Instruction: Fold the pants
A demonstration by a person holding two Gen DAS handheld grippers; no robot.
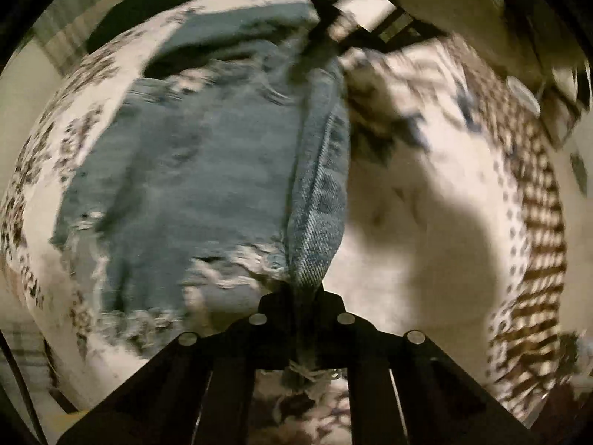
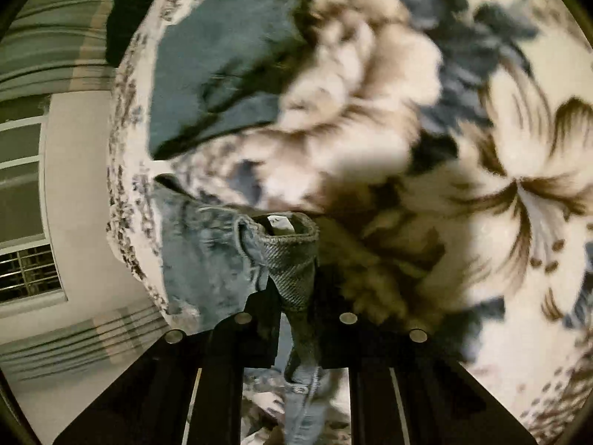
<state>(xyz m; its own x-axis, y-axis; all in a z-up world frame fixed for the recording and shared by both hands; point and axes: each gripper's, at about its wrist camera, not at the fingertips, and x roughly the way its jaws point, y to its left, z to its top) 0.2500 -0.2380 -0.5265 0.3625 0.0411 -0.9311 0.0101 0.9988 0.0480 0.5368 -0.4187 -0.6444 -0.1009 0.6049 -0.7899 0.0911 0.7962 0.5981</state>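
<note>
Light blue ripped denim pants (image 1: 192,170) lie on a floral blanket (image 1: 407,222). My left gripper (image 1: 302,296) is shut on a frayed edge of the pants, with a fold of denim rising from between the fingers. My right gripper (image 2: 296,304) is shut on the pants' waistband (image 2: 292,256), and the denim (image 2: 207,252) hangs to its left. Both views are motion blurred.
A darker teal cloth (image 2: 222,70) lies on the blanket farther away. The bed's edge (image 2: 122,185) drops off at the left, with a window (image 2: 26,200) and wall beyond. A dark metal headboard (image 1: 370,11) stands at the far end.
</note>
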